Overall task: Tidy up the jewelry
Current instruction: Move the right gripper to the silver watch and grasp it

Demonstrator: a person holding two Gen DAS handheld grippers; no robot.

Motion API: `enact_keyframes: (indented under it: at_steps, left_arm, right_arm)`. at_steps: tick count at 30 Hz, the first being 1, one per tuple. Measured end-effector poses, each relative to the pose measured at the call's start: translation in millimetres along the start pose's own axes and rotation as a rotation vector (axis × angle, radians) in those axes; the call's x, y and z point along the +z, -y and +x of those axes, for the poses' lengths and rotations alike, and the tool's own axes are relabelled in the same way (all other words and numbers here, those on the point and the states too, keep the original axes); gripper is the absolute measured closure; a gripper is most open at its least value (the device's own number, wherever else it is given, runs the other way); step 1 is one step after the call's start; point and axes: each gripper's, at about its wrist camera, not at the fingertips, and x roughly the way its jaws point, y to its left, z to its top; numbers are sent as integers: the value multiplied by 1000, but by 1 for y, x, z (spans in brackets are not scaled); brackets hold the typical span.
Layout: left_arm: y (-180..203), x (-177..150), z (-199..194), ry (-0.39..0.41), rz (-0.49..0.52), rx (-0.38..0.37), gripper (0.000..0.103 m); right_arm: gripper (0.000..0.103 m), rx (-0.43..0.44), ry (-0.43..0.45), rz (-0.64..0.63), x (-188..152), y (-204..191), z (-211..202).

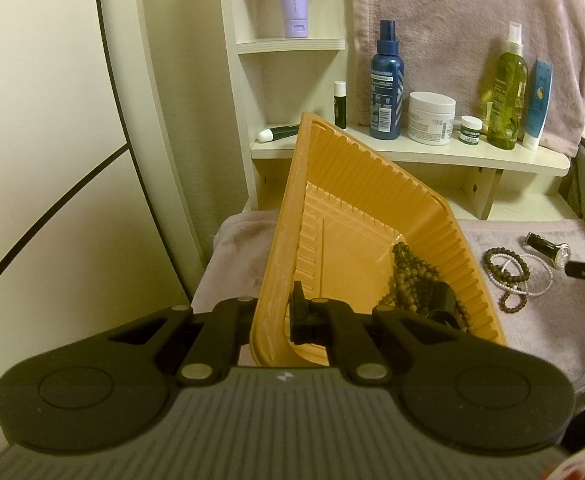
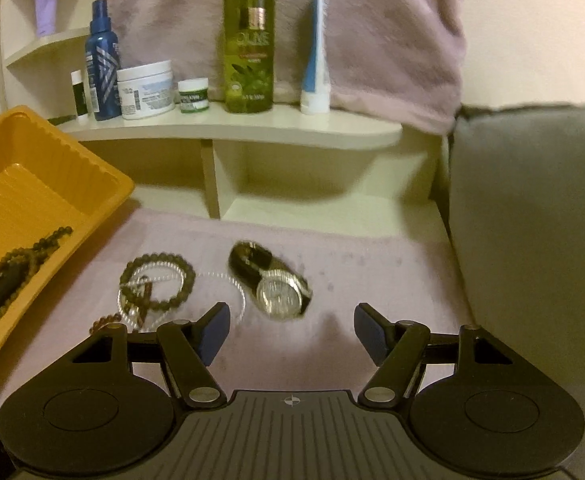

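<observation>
My left gripper [image 1: 280, 312] is shut on the near rim of an orange ribbed plastic tray [image 1: 356, 200], which it holds tilted up. A brown bead necklace [image 1: 416, 280] and a black object lie in the tray's low corner. On the pink cloth to the right lie brown bead bracelets [image 1: 508, 268], a thin white bead loop and a black-strapped wristwatch [image 1: 552, 250]. My right gripper [image 2: 290, 330] stands open just short of the wristwatch [image 2: 276, 282], nothing between its blue pads. The bracelets [image 2: 156, 284] lie to its left, the tray [image 2: 44, 184] further left.
A cream shelf [image 2: 252, 124] behind holds a blue spray bottle [image 2: 102, 64], a white cream jar [image 2: 146, 90], a small green jar, an olive bottle [image 2: 248, 40] and a blue-white tube. A pink towel hangs behind. A grey cushion [image 2: 532, 240] rises at the right.
</observation>
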Motion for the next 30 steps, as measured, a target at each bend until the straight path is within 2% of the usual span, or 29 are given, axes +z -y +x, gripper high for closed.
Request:
enact_keyframes:
  at_steps: [3,5,8,15,16,17,30]
  left_arm:
    - [-1,0,0,-1,-1,-1,98]
    - [-2,0,0,-3,-2,-1,98]
    - [-2,0,0,-4,-2,-1,98]
    - [-2,1,0,-5,-2,1,98]
    - [-2,1,0,-5,-2,1,98]
    - [-2,1,0,-4,-1,2,98]
    - [-2,-1,0,-3,-4,2,98]
  right_arm:
    - [36,-10,9,-58,5,-7,9]
    - [45,-20,1,-115,5,-13,17]
    - [49,-34,-22,-172,3,-17,29]
    - [51,-45,-16,-217,2,-20,37]
    - [53,-44,-15,-218,3,-21,38]
    - [62,-43,-14,-217,3,-21,39]
    - [64,-45,-8,-171,-5,-22,16]
